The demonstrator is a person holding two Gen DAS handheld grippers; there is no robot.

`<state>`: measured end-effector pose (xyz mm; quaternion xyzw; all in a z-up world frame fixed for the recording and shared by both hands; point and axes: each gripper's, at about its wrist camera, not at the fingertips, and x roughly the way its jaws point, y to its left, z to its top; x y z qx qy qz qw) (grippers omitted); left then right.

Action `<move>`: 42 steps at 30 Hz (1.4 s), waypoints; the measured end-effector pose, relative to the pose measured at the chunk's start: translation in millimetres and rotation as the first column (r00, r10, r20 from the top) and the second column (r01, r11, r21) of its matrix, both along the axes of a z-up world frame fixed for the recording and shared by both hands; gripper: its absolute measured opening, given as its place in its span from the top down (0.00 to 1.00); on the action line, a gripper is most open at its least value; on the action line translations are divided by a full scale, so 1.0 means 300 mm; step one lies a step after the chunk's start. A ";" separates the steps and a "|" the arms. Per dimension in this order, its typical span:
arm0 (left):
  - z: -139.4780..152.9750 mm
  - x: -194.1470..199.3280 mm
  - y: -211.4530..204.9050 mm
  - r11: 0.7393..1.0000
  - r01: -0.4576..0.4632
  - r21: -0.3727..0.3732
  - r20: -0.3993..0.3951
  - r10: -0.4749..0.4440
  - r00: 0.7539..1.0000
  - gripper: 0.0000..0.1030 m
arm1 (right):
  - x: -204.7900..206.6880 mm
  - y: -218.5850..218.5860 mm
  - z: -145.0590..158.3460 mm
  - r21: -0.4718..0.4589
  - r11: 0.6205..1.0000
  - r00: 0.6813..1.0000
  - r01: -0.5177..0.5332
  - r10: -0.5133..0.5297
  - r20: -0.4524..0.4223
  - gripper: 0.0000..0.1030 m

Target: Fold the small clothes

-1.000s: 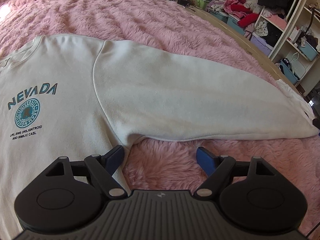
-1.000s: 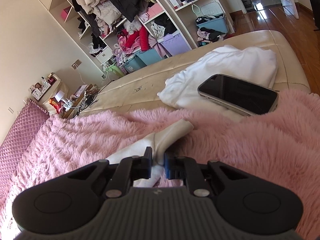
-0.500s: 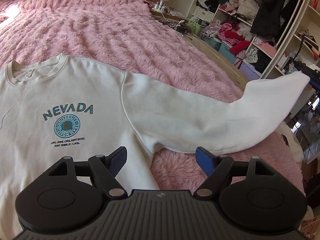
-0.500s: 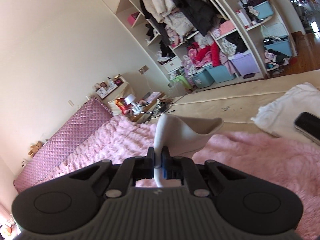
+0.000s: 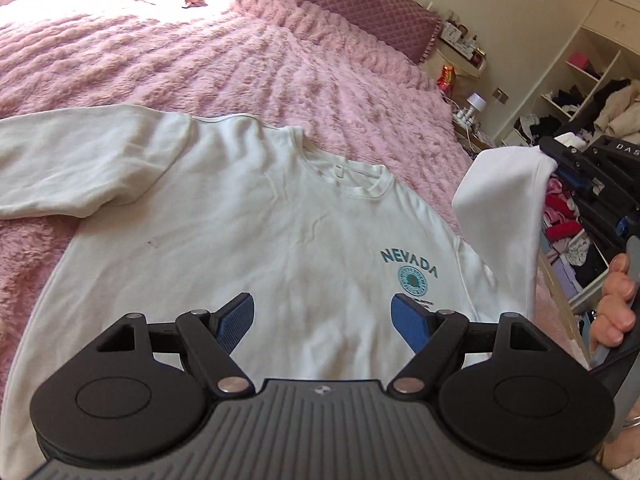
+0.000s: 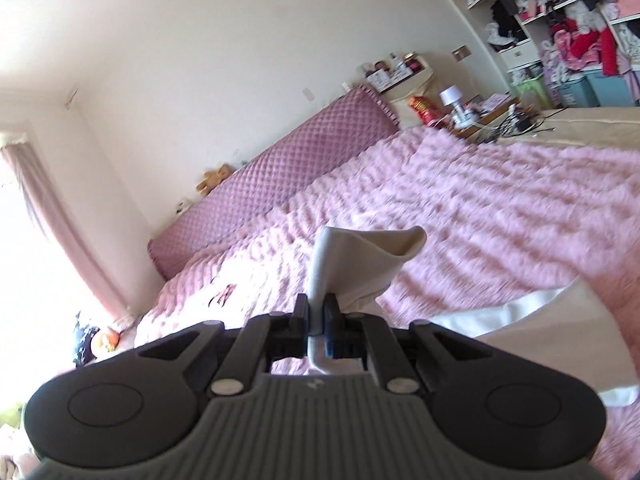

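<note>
Sweatshirt [image 5: 248, 240] is lying face up on the pink bed [image 5: 200, 52]. The right hand-held gripper [image 6: 318, 314] is pinched tight on the sleeve cuff [image 6: 360, 256], lifted off the bed. The left hand-held gripper [image 5: 324, 314] hovers over the chest, wide open, holding nothing. I'd carry the cuff straight across the chest, keep it taut, and lay it flat so the sleeve doesn't bunch at the shoulder.

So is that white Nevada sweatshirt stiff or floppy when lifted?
Probably floppy: the white sweatshirt's sleeve droops from the right gripper, which is shut on its cuff. Likely light, since a small pinch carries it. The sweatshirt body wrinkles softly on the fluffy pink blanket.
</note>
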<state>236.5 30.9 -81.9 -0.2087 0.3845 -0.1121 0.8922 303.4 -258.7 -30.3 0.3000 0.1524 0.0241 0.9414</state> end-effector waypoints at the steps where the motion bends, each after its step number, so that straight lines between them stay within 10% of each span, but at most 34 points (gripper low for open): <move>1: -0.005 -0.003 0.067 0.999 -0.042 -0.009 -0.001 0.042 0.999 0.11 | 0.023 0.079 -0.033 -0.016 0.999 0.999 -0.037 0.036 -0.016 0.98; 8: -0.082 0.003 0.320 0.984 -0.157 -0.087 -0.014 0.156 0.988 0.11 | 0.097 0.544 -0.371 -0.182 0.946 0.956 -0.270 0.241 -0.167 0.94; 12: -0.144 0.044 0.366 0.978 -0.125 -0.168 -0.017 0.124 0.992 0.11 | 0.098 0.635 -0.517 -0.164 0.898 0.892 -0.408 0.354 -0.282 0.67; 26: -0.280 0.218 0.247 0.968 -0.027 -0.248 -0.041 0.017 0.999 0.13 | -0.144 0.135 -0.303 -0.387 0.881 0.954 -0.271 0.192 -0.231 0.58; 31: -0.337 0.266 0.227 0.941 -0.040 -0.335 -0.084 0.013 0.996 0.40 | -0.209 -0.021 -0.335 -0.401 0.892 0.954 -0.208 0.094 -0.285 0.58; 35: -0.332 0.272 0.207 0.945 -0.045 -0.323 -0.056 0.029 0.998 0.95 | -0.235 -0.090 -0.381 -0.463 0.874 0.953 -0.148 0.002 -0.302 0.58; 42: -0.144 0.176 0.206 0.959 0.015 -0.282 0.237 0.055 0.970 0.95 | -0.198 -0.119 -0.452 -0.634 0.767 0.931 -0.095 -0.158 -0.330 0.57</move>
